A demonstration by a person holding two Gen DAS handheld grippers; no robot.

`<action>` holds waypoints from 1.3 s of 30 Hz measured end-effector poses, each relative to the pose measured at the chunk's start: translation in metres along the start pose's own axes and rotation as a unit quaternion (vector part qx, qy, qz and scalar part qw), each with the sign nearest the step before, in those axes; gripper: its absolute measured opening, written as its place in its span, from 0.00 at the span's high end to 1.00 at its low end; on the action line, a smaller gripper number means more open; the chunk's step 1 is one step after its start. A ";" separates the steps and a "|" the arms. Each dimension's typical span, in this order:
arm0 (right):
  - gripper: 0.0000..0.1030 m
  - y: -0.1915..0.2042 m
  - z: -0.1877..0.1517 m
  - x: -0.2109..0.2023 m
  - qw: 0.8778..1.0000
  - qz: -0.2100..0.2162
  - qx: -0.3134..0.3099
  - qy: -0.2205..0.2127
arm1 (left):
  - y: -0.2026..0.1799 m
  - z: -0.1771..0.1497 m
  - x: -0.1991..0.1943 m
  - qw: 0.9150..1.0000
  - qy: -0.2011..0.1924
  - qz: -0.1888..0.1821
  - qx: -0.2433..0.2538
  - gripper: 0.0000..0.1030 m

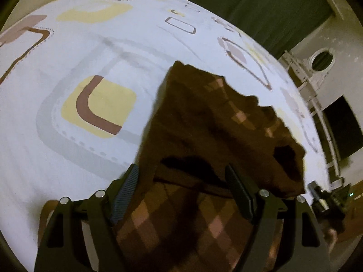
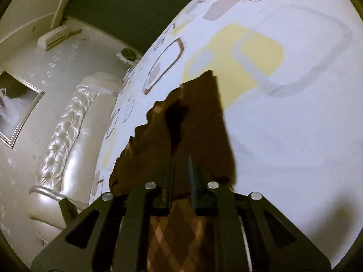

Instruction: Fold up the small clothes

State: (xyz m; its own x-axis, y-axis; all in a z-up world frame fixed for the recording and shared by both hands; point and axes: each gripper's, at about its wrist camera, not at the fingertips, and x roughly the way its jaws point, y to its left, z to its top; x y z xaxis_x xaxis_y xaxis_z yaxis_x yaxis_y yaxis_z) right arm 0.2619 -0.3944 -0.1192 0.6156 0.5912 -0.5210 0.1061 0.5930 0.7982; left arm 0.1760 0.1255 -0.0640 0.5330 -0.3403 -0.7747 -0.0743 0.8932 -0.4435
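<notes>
A brown garment (image 1: 215, 124) with a pale diamond check lies on the patterned bed sheet (image 1: 90, 45). Its far part is folded over, showing a darker side with a wavy edge. My left gripper (image 1: 181, 179) stands open just above the garment's near part, one finger at its left edge and the other over the cloth. In the right wrist view the same garment (image 2: 199, 124) runs forward from my right gripper (image 2: 181, 167). Its narrow-set fingers have the cloth pinched between them, and the cloth rises in a fold ahead of them.
The white sheet (image 2: 295, 136) with yellow, brown and grey shapes stretches far around the garment. A cream padded headboard (image 2: 68, 124) and a framed picture (image 2: 15, 113) lie to the left. Green curtain (image 1: 261, 4) and white furniture (image 1: 322, 59) stand beyond the bed's far right edge.
</notes>
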 end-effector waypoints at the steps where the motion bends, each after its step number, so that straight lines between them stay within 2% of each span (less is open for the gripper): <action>1: 0.72 0.000 0.001 -0.001 1.000 0.004 0.001 -0.002 | -0.002 0.000 -0.001 1.000 0.000 -0.006 -0.002 0.25; 3: 0.67 0.001 0.002 -0.001 1.000 0.007 0.005 -0.004 | -0.008 0.002 -0.003 1.000 0.000 -0.019 -0.004 0.25; 6: 0.62 0.008 0.005 0.004 1.000 0.012 0.002 0.000 | -0.012 0.007 0.002 1.000 -0.002 -0.008 -0.004 0.23; 11: 0.57 0.014 0.004 0.009 1.000 0.021 0.004 0.010 | 0.002 0.010 0.012 0.998 0.009 -0.024 -0.057 0.23; 15: 0.55 0.016 0.015 0.015 1.000 0.020 0.011 0.009 | 0.002 0.009 0.004 0.995 0.028 -0.010 -0.094 0.23; 17: 0.55 0.017 0.024 0.016 0.999 0.030 0.025 0.008 | -0.002 0.005 -0.011 0.995 0.020 -0.019 -0.100 0.23; 20: 0.55 0.013 0.041 0.028 0.998 0.035 0.058 0.019 | -0.018 0.003 -0.024 0.998 0.005 -0.026 -0.065 0.23; 23: 0.55 0.002 0.055 0.045 0.992 0.045 0.112 0.031 | -0.023 0.007 -0.011 0.998 0.014 -0.018 -0.053 0.23; 25: 0.55 -0.004 0.065 0.060 0.986 0.059 0.150 0.040 | -0.018 0.012 0.004 0.997 0.024 -0.018 -0.069 0.23; 28: 0.55 -0.008 0.073 0.082 0.981 0.053 0.174 0.062 | -0.010 0.015 0.019 0.995 0.034 -0.020 -0.092 0.23; 29: 0.55 -0.008 0.076 0.092 0.981 0.036 0.176 0.073 | -0.009 0.016 0.021 0.995 0.034 -0.017 -0.094 0.23; 30: 0.56 -0.009 0.077 0.097 0.981 0.023 0.175 0.076 | -0.009 0.018 0.023 0.995 0.032 -0.014 -0.093 0.23; 31: 0.63 -0.007 0.078 0.102 0.982 0.020 0.170 0.080 | -0.010 0.018 0.023 0.995 0.030 -0.013 -0.091 0.23; 32: 0.72 -0.006 0.079 0.106 0.983 0.016 0.163 0.083 | -0.011 0.018 0.022 0.996 0.027 -0.010 -0.089 0.23; 33: 0.90 -0.003 0.079 0.109 0.984 0.009 0.153 0.086 | -0.011 0.019 0.023 0.996 0.027 -0.009 -0.086 0.23; 35: 0.92 0.003 0.079 0.108 0.987 0.010 0.137 0.084 | -0.010 0.019 0.023 0.996 0.029 -0.009 -0.088 0.23; 39: 0.93 0.023 0.076 0.070 0.995 0.038 0.086 0.025 | -0.006 0.021 0.023 0.995 0.027 -0.015 -0.096 0.23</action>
State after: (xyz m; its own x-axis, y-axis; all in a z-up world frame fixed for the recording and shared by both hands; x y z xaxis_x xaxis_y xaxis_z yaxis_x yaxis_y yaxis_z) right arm 0.3671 -0.3805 -0.1142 0.5875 0.6600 -0.4682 0.1950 0.4461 0.8735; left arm 0.2060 0.1181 -0.0699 0.4913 -0.3867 -0.7804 -0.2207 0.8115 -0.5410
